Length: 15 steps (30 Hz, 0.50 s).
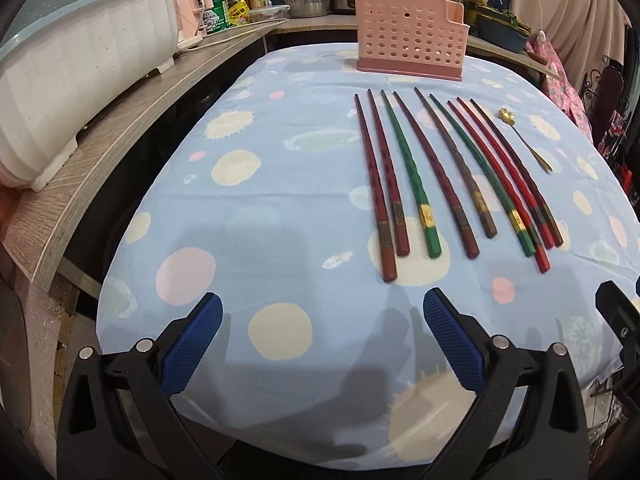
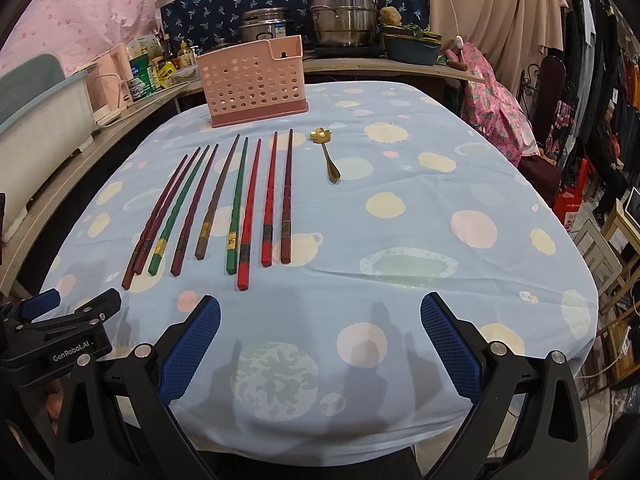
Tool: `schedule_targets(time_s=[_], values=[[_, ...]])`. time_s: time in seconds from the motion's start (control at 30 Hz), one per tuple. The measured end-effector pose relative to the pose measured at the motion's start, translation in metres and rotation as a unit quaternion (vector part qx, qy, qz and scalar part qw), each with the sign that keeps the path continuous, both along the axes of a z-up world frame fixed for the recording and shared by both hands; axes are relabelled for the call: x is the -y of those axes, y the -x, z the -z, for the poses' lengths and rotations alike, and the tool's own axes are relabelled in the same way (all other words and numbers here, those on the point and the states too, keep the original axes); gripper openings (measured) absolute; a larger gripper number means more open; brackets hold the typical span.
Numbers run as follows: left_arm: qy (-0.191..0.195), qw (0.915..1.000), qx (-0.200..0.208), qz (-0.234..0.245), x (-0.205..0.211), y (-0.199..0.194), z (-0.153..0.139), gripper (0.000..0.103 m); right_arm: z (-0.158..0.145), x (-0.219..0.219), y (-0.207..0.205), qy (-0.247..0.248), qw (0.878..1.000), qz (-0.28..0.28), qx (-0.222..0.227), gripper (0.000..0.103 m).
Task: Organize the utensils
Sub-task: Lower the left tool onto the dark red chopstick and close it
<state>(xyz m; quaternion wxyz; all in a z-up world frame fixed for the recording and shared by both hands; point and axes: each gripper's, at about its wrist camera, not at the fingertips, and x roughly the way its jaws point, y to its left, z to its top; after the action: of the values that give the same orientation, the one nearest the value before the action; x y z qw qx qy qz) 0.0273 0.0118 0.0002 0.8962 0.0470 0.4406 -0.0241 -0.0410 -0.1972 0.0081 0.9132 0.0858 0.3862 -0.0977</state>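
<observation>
Several chopsticks in dark red, green, brown and bright red lie side by side on the blue spotted tablecloth. Right of them rests a small gold spoon with a flower-shaped bowl. A pink perforated utensil holder stands upright beyond their tips. My left gripper hovers open over the near edge, left of the chopstick ends. My right gripper is open too, below and right of the chopstick ends. Both hold nothing.
A white dish rack sits on the wooden shelf along the left. Steel pots, bottles and a pink kettle crowd the back counter. Chairs and clothes stand to the right of the table.
</observation>
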Motion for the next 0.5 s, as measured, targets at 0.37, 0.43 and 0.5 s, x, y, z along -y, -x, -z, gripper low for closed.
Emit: schedule_targets(time_s=[0.37,0.43,0.5], values=[[0.014,0.9999,-0.008,-0.004,0.001,-0.033,0.005,0.095,0.002,0.014,-0.024,-0.013,1.000,0.012,0.004,0.096],[0.013,0.9998,-0.012,-0.010,0.000,-0.035,0.007,0.095,0.003,0.015,-0.026,-0.013,1.000,0.012,0.003,0.096],[0.015,0.9997,-0.012,-0.015,-0.003,-0.038,0.008,0.095,0.003,0.016,-0.029,-0.012,1.000,0.013,0.003,0.096]])
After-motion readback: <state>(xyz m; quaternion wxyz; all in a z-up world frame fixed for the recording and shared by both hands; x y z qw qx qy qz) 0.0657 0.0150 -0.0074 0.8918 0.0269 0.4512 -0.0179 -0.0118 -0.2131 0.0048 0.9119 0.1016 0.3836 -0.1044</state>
